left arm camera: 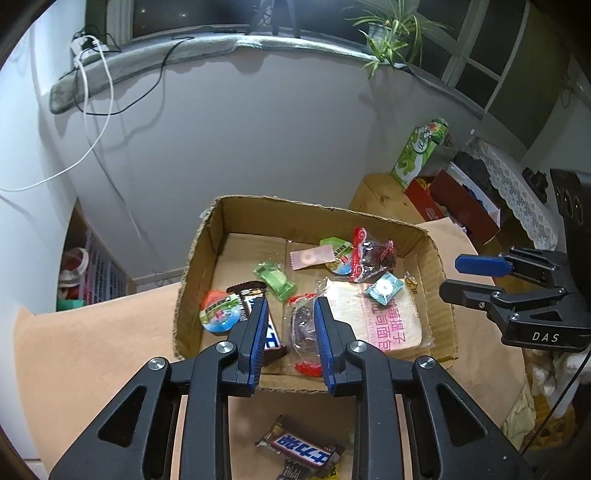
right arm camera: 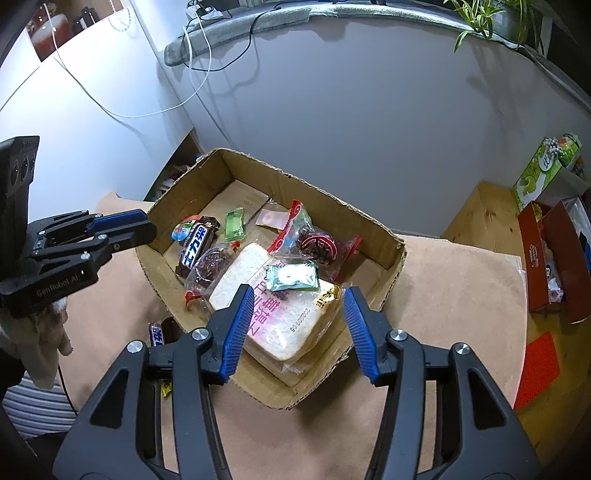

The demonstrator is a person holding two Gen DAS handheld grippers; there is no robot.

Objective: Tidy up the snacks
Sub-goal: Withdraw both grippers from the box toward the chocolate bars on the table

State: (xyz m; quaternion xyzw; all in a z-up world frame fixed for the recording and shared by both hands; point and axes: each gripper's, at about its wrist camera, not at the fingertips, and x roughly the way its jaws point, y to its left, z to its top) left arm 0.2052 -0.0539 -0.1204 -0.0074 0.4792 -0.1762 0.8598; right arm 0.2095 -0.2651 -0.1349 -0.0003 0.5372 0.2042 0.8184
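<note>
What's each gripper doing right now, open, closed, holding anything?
Left gripper: open, holding nothing, above the cardboard box.
Right gripper: open, holding nothing, above the bread packet.

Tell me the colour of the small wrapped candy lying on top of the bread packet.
Teal with a white ring: candy, clearest in the right wrist view.

Glossy plastic snack wrappers (left arm camera: 373,258) fill a matt, rough-edged cardboard box (left arm camera: 199,258) on a tan paper-covered table (left arm camera: 92,343).

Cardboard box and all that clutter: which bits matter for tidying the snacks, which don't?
Job: cardboard box, bread pack, chocolate bar outside it, left gripper, right gripper.
Lying about: potted plant, green carton, red box.
</note>
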